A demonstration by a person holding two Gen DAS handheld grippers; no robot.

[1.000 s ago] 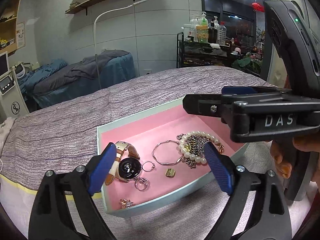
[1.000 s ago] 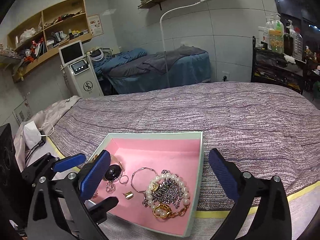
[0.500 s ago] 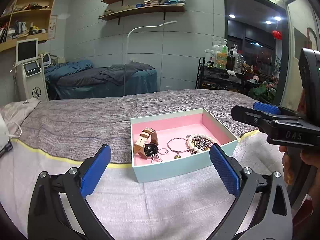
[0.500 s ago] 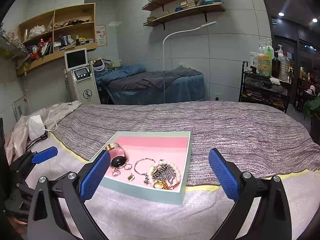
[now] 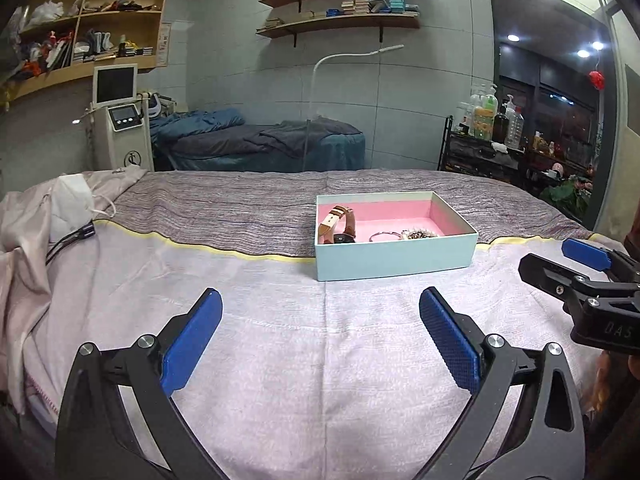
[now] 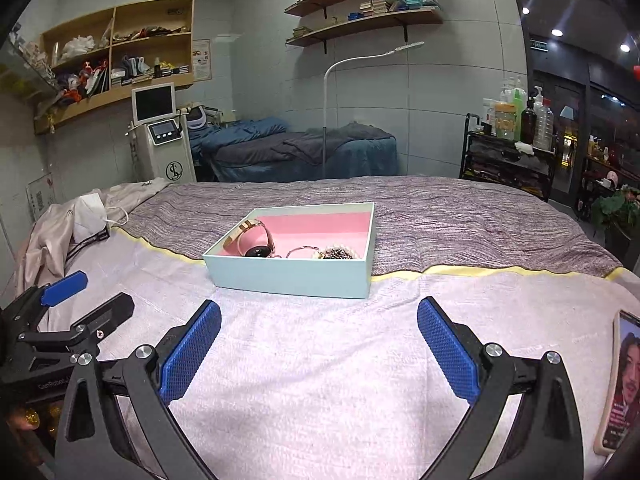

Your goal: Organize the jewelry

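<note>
Both tongs, the left (image 5: pixel 320 336) and the right (image 6: pixel 318 338), have been drawn back from the box (image 5: pixel 394 258) and are held wide open, empty. The jewelry (image 5: pixel 418 234) is left inside the box, far on the bed (image 5: pixel 240 208); sorting looks finished.

the box's near wall (image 5: pixel 394 258) hides most of the jewelry from us. the phone (image 6: pixel 618 384) is cut by our right view's edge.

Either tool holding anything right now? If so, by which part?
Nothing held. Left tool and right tool are both open and empty, short of the box; the watch sits inside.
</note>
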